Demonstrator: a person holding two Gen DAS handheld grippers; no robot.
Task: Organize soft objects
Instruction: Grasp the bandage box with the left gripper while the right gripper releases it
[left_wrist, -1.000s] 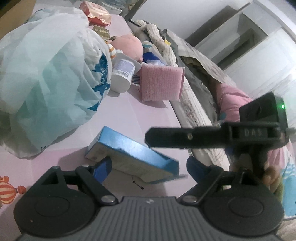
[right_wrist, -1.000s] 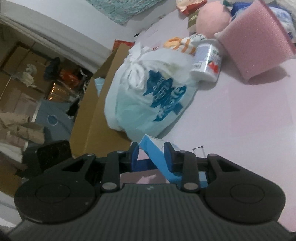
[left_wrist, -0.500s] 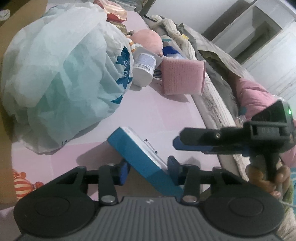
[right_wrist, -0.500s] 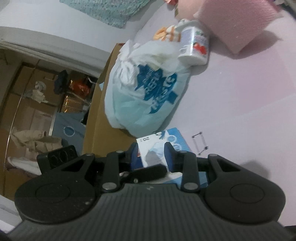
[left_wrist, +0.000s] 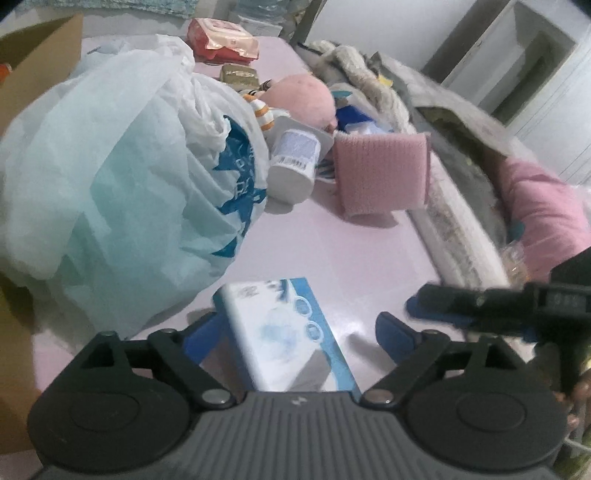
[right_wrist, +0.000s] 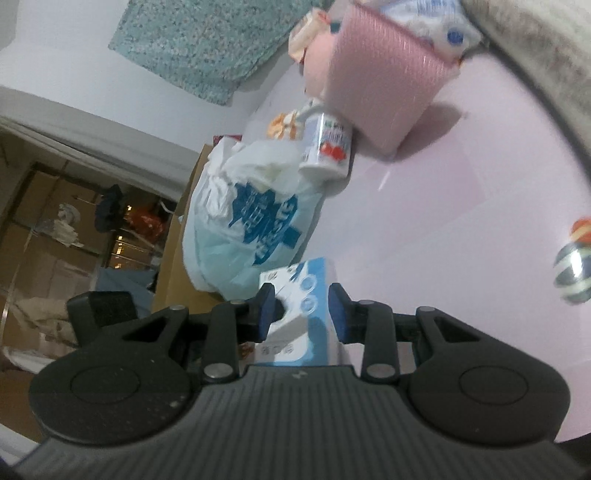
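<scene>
A blue and white box (left_wrist: 286, 334) lies on the pink table (left_wrist: 351, 251) between the wide-open fingers of my left gripper (left_wrist: 299, 332), touching neither clearly. In the right wrist view the same box (right_wrist: 299, 314) sits between the fingers of my right gripper (right_wrist: 301, 310), which stand apart around it without a clear squeeze. My right gripper also shows at the right edge of the left wrist view (left_wrist: 480, 306). A big white and blue plastic bag (left_wrist: 122, 173) lies to the left. A pink folded cloth (left_wrist: 382, 173) and a pink plush (left_wrist: 303, 99) lie beyond.
A white bottle (left_wrist: 293, 166) leans against the bag. A red packet (left_wrist: 221, 38) lies at the far end of the table. A cardboard box (left_wrist: 37, 59) stands on the left. Bedding and a pink garment (left_wrist: 543, 206) lie along the right side. A striped toy (right_wrist: 574, 266) lies at right.
My left gripper has opened wide and let go of the box, which now lies flatter. My right gripper has swung round and its fingers have spread a little around the box.
</scene>
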